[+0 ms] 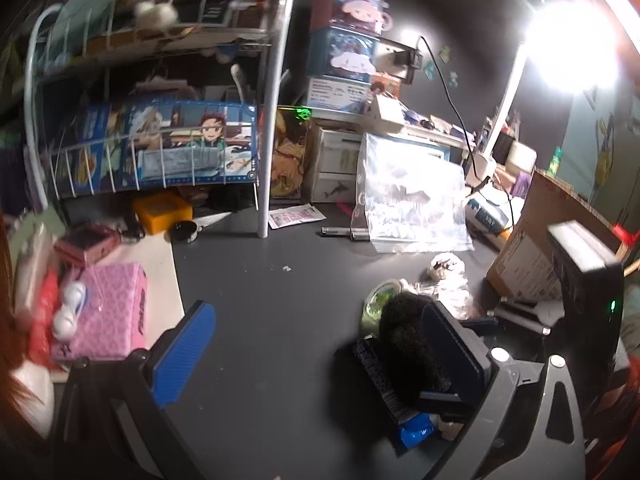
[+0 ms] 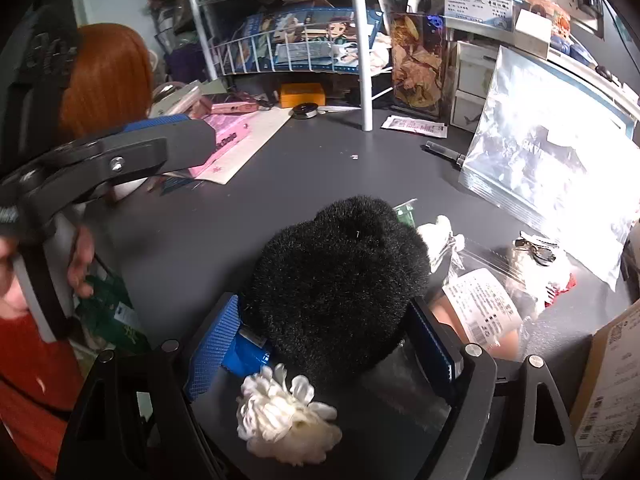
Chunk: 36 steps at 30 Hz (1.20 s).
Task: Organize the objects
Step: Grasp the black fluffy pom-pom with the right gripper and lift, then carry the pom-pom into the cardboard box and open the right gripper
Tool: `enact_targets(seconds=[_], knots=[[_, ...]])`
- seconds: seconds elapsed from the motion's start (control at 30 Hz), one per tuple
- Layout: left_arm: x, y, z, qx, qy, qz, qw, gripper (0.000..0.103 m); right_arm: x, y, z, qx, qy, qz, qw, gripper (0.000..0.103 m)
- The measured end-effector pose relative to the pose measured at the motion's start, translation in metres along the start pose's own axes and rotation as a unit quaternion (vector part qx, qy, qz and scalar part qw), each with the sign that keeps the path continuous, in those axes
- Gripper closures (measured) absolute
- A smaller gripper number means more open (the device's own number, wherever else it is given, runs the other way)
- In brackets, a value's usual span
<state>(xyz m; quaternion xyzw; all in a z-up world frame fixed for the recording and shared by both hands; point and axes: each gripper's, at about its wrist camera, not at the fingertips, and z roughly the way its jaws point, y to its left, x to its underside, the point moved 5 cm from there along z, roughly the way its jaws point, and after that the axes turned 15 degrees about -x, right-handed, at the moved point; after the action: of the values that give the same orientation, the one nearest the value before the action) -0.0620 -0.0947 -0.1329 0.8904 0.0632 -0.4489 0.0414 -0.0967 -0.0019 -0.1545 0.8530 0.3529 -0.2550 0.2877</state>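
Note:
A black fuzzy pom-pom [image 2: 340,276] sits between the blue pads of my right gripper [image 2: 328,332], which is shut on it just above the dark desk [image 2: 224,216]. A white scrunchie [image 2: 280,416] lies just below it. In the left wrist view the same black pom-pom [image 1: 408,344] appears beside that view's right finger [image 1: 452,352]. My left gripper [image 1: 316,356] is open and empty over the desk [image 1: 264,288], its left pad [image 1: 184,356] near a pink box [image 1: 108,308]. The left gripper's finger [image 2: 140,152] also shows in the right wrist view.
A white wire rack [image 1: 160,152] with anime boxes stands at the back. A clear plastic bag [image 1: 412,200], a cardboard box [image 1: 536,256], a yellow box [image 1: 162,212], a black round tin [image 1: 184,232], a pen [image 1: 344,233] and a bright desk lamp [image 1: 572,48] surround the desk.

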Motion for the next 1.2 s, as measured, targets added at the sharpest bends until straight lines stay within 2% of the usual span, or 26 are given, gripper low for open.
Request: enact_targets(seconds=[0.07,0.17,0.27,0.43,0.47,0.5,0.57,0.67,0.77,0.93,1.2], knots=[[0.001,-0.003,0.002,0.008,0.009,0.011,0.9999,0.001,-0.003,-0.002,0.002,0.006,-0.001,-0.001,1.0,0.021],[0.001,-0.006,0.005,0.022,0.023,0.014,0.9994,0.001,-0.007,-0.003,0.005,0.017,-0.004,0.004,1.0,0.012],[0.003,-0.008,0.006,0.028,0.027,0.017,0.9991,0.001,-0.01,-0.002,0.007,0.025,-0.01,0.009,1.0,0.008],[0.005,-0.01,0.005,0.025,0.031,0.025,0.9989,0.001,-0.011,-0.004,0.014,0.048,-0.016,0.022,0.998,0.008],[0.005,-0.01,0.005,0.027,0.032,0.024,0.9988,0.001,-0.011,-0.005,0.015,0.049,-0.017,0.024,0.998,0.009],[0.004,-0.01,0.004,0.028,0.033,0.025,0.9988,0.001,-0.011,-0.006,0.014,0.05,-0.02,0.026,0.998,0.016],[0.003,-0.012,0.003,0.031,0.033,0.027,0.9986,0.001,-0.01,-0.004,0.011,0.047,-0.025,0.025,0.998,0.025],[0.002,-0.015,0.0,0.043,0.037,0.03,0.9979,0.001,-0.009,0.0,0.003,0.047,-0.033,0.014,0.998,0.027],[-0.003,-0.022,-0.005,0.073,0.04,0.038,0.9958,0.001,-0.012,0.006,-0.007,0.035,-0.042,0.002,0.999,0.028],[-0.028,-0.039,-0.027,0.146,0.025,0.054,0.9874,0.001,-0.03,0.023,-0.04,0.003,-0.076,-0.034,0.997,0.028],[-0.081,-0.074,-0.055,0.207,0.018,0.071,0.9755,0.001,-0.06,0.045,-0.105,-0.028,-0.131,-0.081,0.988,0.028]])
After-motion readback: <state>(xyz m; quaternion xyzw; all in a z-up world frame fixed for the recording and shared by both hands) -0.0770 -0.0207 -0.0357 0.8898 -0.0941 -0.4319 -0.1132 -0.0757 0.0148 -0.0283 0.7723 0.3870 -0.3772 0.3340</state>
